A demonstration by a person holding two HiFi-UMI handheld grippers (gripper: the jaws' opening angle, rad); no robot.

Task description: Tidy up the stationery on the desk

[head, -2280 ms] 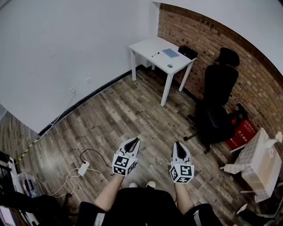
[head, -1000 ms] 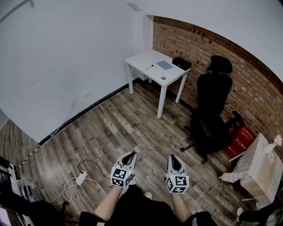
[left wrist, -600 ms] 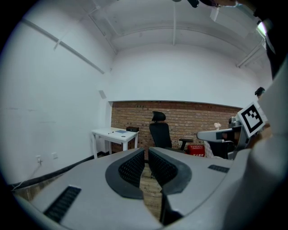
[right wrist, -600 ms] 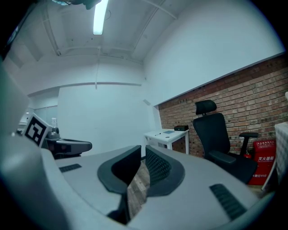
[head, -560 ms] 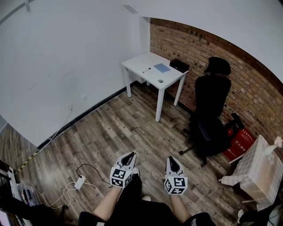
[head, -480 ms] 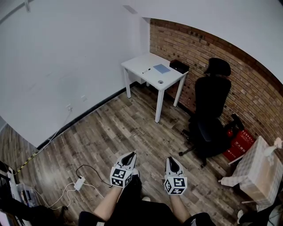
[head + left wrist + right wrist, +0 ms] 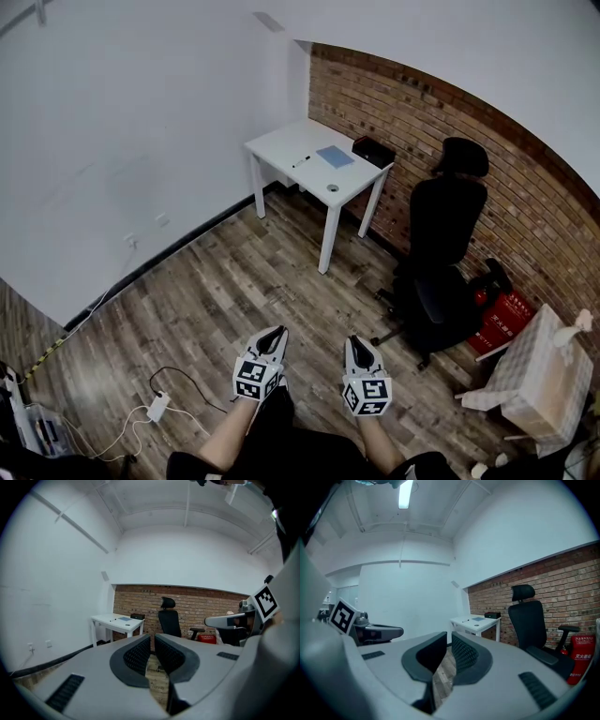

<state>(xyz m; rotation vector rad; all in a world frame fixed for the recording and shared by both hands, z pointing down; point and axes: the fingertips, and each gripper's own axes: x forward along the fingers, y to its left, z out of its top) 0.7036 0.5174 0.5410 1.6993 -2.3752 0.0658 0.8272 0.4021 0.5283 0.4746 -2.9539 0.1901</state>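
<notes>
- Crossing the wooden floor (image 7: pixel 234 281) appears to be the step in hand: the person stands well apart from the white desk (image 7: pixel 281 150), so no tidying can start before the walk is done. An approach to the desk's open side, away from the brick wall (image 7: pixel 525 187), looks the most direct.
- The desk stands in the far corner and carries the stationery: a black case (image 7: pixel 372 150) at the wall end, a blue sheet or notebook (image 7: pixel 335 156) near the middle, a dark pen (image 7: pixel 300 162) beside it, and a small round item (image 7: pixel 332 187) near the front edge. What the round item is cannot be told at this range.
- The black office chair (image 7: pixel 445 225) stands just right of the desk. The route should probably pass to its left.
- The left gripper (image 7: pixel 276 334) points roughly level towards the desk. Its jaws are drawn together to a thin slit, with nothing between them and nothing touched.
- The right gripper (image 7: pixel 356 343), near the left one, is clenched with its jaws closed. It is likewise empty and touches nothing.
- Both jaws would need opening before any reach for the pen.
</notes>
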